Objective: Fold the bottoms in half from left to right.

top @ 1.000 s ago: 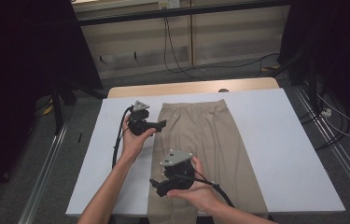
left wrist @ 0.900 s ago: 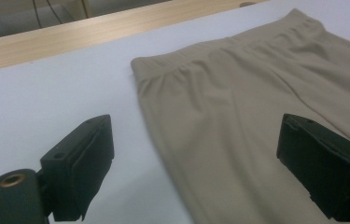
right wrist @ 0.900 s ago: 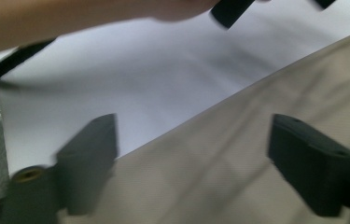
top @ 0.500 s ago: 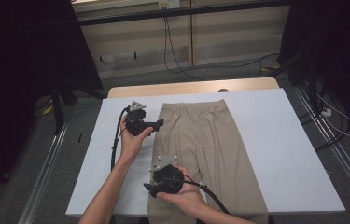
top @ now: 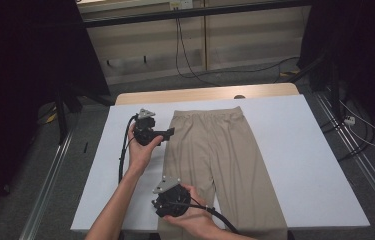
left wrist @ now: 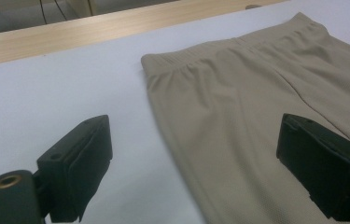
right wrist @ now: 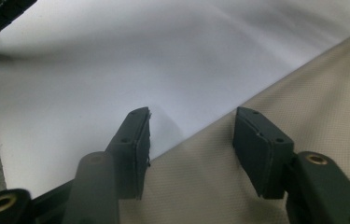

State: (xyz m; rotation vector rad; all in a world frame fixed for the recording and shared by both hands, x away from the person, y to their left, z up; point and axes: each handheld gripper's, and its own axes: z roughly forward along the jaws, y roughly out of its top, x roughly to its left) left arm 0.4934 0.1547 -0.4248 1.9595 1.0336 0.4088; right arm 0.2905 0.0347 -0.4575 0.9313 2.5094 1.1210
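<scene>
Looking down from the high view, beige trousers (top: 220,160) lie flat on the white table cover (top: 315,165), waistband at the far end; the left gripper (top: 167,133) hovers at their left edge near the waist and the right gripper (top: 160,197) lower down that edge. Left gripper view: jaws spread wide, nothing between them but trouser edge below. Right gripper view: jaws have just been closing and straddle the trouser edge, not pinching it.

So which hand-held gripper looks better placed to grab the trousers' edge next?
Probably the right hand-held gripper: its half-closed jaws straddle the trousers' edge. The left hand-held gripper hovers wide open near the waistband.
</scene>
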